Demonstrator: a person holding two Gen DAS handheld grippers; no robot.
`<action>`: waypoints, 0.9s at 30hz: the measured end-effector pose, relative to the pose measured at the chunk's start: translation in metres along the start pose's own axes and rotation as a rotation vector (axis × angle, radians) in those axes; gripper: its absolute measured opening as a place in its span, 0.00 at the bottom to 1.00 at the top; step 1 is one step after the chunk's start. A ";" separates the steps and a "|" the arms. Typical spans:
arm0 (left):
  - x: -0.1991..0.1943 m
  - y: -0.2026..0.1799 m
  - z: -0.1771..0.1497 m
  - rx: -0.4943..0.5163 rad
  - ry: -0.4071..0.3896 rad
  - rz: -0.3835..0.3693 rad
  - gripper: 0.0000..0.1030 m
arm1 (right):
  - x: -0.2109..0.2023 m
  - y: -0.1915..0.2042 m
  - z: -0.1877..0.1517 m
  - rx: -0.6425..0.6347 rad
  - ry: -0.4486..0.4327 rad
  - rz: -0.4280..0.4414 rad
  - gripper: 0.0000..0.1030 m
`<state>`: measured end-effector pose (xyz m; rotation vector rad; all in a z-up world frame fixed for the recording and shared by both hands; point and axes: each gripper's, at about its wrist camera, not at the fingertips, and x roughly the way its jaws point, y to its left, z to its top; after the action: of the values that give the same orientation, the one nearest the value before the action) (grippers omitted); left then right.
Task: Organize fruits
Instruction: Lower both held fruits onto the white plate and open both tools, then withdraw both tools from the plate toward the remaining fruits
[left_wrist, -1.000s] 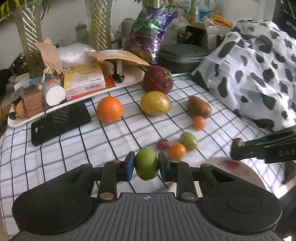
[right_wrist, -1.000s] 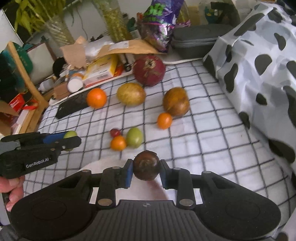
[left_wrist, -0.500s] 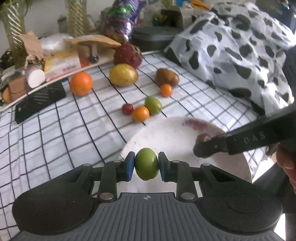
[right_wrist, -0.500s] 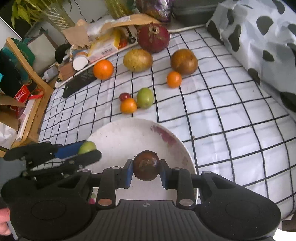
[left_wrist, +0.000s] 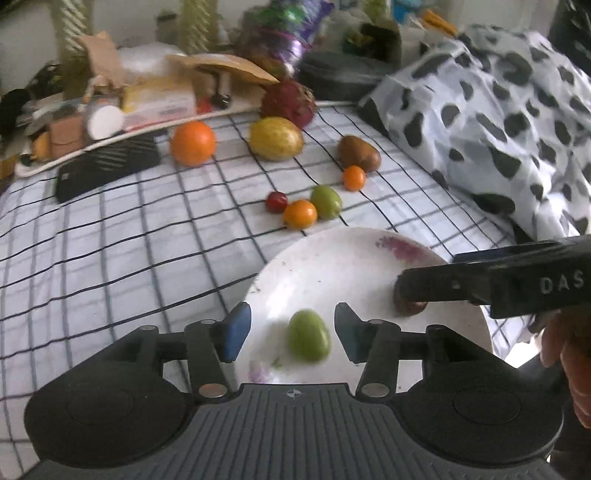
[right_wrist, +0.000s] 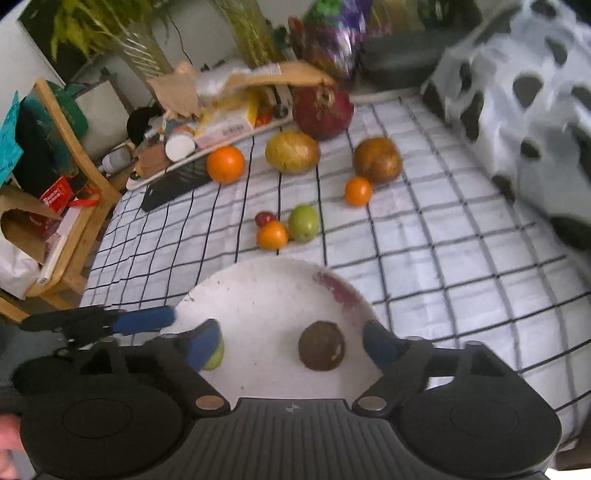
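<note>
Fruits are seen in two places: some on a white plate (left_wrist: 354, 266) and the rest scattered on the checked cloth (left_wrist: 129, 240) beyond it. In the left wrist view, a green fruit (left_wrist: 309, 335) lies on the plate between the spread fingers of the left tongs (left_wrist: 291, 332), which are open and not touching it. The right tongs (left_wrist: 410, 291) are seen from the side over the plate's right part, with a brown fruit (left_wrist: 408, 306) just below their tip. Beyond the plate an orange (left_wrist: 192, 143), a yellow fruit (left_wrist: 276, 138) and several small fruits are spread out. In the right wrist view, the brown fruit (right_wrist: 321, 345) rests on the plate (right_wrist: 266, 288) between the wide-open fingers of the right tongs (right_wrist: 291, 343). The green fruit (right_wrist: 216, 356) is partly hidden behind the left blue pad, and the left tongs (right_wrist: 147, 319) reach in from the left.
</note>
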<state>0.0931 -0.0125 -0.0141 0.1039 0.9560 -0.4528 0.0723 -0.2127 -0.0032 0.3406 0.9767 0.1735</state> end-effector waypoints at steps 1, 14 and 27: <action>-0.005 0.001 -0.001 -0.009 -0.012 0.011 0.47 | -0.005 0.003 -0.002 -0.020 -0.025 -0.020 0.91; -0.027 0.010 -0.011 -0.061 -0.078 0.124 0.48 | -0.030 0.018 -0.020 -0.160 -0.165 -0.284 1.00; -0.026 0.007 -0.010 -0.026 -0.088 0.205 0.48 | -0.027 0.024 -0.021 -0.198 -0.162 -0.308 1.00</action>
<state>0.0755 0.0055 0.0007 0.1557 0.8544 -0.2537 0.0399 -0.1942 0.0150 0.0201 0.8321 -0.0383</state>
